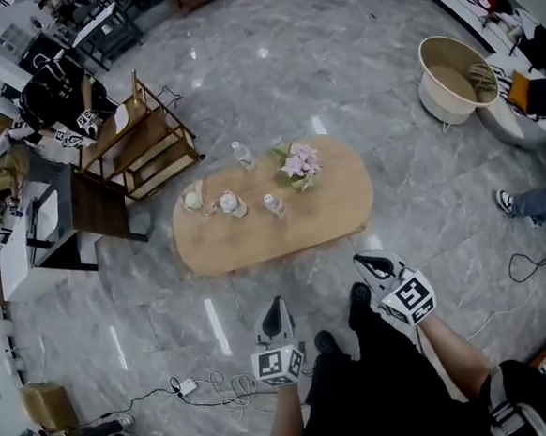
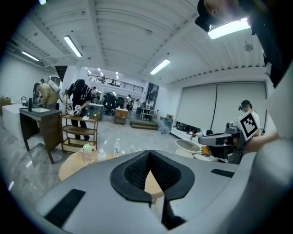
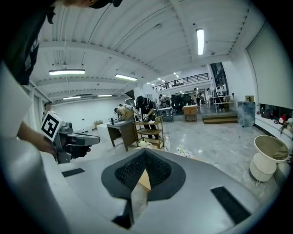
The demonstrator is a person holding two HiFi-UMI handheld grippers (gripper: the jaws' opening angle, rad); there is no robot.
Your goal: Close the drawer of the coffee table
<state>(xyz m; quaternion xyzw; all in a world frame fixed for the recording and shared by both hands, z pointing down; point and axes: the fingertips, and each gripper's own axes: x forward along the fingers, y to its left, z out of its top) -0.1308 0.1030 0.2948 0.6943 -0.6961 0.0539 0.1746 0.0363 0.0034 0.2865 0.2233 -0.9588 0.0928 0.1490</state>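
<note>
The oval wooden coffee table stands on the grey marble floor, and no drawer shows on it from here. Both grippers hang in the air on the near side of the table, apart from it. My left gripper is shut, its jaws meeting with nothing between them. My right gripper is shut and empty too. Each gripper view shows the other gripper off to the side, and the table's top lies low beyond the jaws.
On the table stand a pink flower bunch, small bottles and a cup. A wooden shelf cart and a dark desk stand left. A white tub sits far right. Cables lie by my feet.
</note>
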